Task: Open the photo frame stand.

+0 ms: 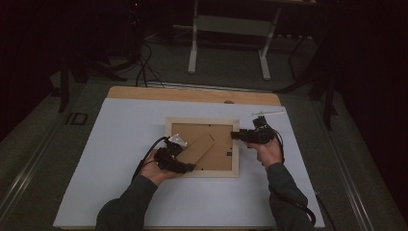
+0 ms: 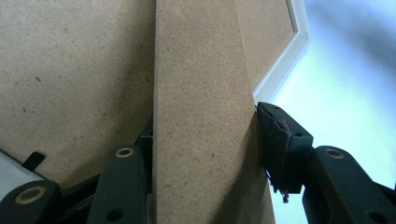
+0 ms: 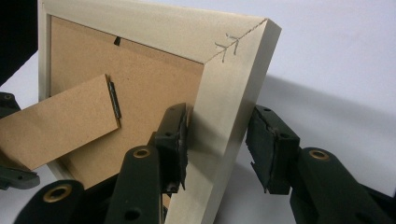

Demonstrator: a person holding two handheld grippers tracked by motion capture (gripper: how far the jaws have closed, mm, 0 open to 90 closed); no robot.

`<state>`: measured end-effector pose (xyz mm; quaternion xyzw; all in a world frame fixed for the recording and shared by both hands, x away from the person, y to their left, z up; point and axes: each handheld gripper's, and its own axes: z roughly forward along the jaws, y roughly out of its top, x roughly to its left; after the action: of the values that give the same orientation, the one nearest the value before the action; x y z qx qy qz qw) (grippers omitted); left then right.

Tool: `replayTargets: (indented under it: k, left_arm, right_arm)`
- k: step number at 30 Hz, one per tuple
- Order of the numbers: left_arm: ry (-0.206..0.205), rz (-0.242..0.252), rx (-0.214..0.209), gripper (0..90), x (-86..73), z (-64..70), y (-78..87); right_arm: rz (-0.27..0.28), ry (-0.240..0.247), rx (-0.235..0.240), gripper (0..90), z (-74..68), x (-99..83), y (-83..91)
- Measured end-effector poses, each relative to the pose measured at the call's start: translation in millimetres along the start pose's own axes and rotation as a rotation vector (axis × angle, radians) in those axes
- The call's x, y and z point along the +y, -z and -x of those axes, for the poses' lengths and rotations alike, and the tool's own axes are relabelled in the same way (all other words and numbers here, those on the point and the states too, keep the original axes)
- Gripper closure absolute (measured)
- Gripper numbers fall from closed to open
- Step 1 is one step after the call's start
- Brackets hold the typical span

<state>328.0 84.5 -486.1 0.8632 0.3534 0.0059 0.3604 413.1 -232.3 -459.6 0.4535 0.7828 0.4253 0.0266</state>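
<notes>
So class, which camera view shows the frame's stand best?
The high view: the whole stand lies across the frame's back. The left gripper view shows a close strip; the right gripper view shows its hinged end.

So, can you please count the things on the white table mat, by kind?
Picture frame: 1, lying face down
Claw: 2, the left claw and the right claw
Small white object near the mat's far edge: 1, too small to identify
Total: 4

Pale matt wooden frame [image 3: 224, 107], rough brown fibreboard backing [image 3: 154, 79] and stand [image 2: 201, 116].
</notes>
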Motion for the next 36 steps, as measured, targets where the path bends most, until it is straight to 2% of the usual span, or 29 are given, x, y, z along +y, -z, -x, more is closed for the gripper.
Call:
replayTargets:
  k: [14,23,36]
  left_arm:
    - [-0.016,0.007,0.009,51.9,0.1,0.8,-0.5]
    - [-0.012,0.009,0.015,52.1,1.3,0.2,-2.5]
    - [-0.016,0.017,0.053,52.6,5.7,1.7,-4.2]
  right_arm:
    - [0.011,0.003,-0.012,58.4,-1.2,-0.4,0.7]
    - [0.023,0.011,-0.023,58.7,-1.3,0.6,2.9]
    - [0.060,0.032,-0.049,59.4,-5.5,2.7,9.6]
